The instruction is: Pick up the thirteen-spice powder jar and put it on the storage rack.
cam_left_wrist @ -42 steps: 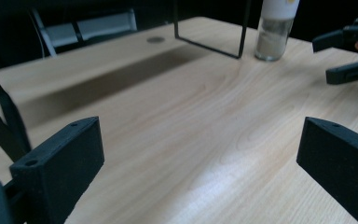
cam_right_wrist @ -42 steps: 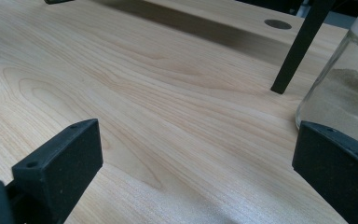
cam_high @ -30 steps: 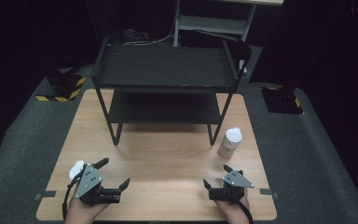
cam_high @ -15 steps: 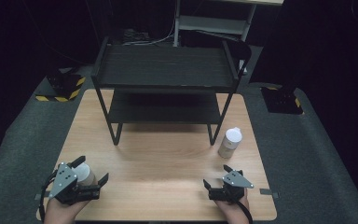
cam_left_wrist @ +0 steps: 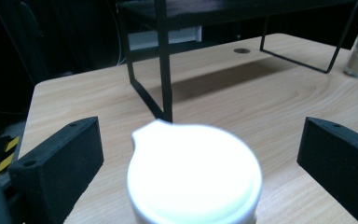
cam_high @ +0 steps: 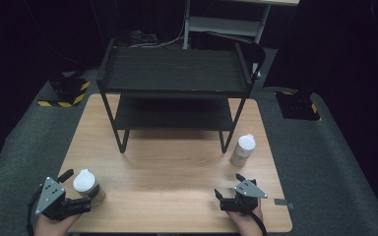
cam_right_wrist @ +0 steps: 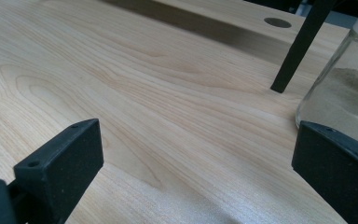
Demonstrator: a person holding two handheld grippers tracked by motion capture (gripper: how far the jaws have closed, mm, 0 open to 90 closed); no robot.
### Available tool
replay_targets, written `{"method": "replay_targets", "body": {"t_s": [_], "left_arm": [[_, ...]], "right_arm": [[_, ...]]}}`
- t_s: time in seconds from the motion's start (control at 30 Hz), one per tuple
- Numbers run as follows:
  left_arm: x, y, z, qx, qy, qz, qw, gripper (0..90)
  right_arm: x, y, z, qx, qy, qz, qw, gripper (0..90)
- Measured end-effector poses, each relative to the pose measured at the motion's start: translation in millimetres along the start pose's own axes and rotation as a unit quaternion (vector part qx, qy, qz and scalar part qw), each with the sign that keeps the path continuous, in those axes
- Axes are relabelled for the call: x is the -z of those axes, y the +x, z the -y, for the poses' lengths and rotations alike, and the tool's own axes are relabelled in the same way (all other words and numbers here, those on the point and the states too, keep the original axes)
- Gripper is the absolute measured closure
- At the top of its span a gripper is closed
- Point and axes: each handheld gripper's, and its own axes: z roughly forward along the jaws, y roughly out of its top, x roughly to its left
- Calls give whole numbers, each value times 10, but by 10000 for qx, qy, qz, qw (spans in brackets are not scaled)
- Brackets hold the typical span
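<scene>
While the left hand-held gripper (cam_high: 71,191) sits at the table's (cam_high: 177,172) near left corner, a white-capped jar (cam_high: 85,184) stands upright between its spread jaws, not yet pinched; the left gripper view shows bare table on either side of the cap (cam_left_wrist: 193,179). Closing the jaws looks like the next move. The right hand-held gripper (cam_high: 229,189), also spread and empty, rests near the front right edge, just short of a second jar (cam_high: 242,150) standing beside the black two-tier shelf's (cam_high: 174,83) right leg.
</scene>
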Motion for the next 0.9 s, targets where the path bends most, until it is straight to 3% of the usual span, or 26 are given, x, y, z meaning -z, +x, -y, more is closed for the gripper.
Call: {"method": "replay_targets", "body": {"t_s": [0.43, 0.6, 0.9], "left_arm": [[-20, 36, 219, 82, 62, 109, 9999, 8], [-43, 46, 293, 182, 109, 60, 9998, 18], [-75, 81, 356, 217, 160, 111, 9996, 77]], "right_arm": [[-1, 1, -1, -1, 4, 4, 10000, 17], [1, -6, 2, -8, -5, -11, 10000, 17], [-3, -4, -6, 5, 17, -6, 10000, 19]]}}
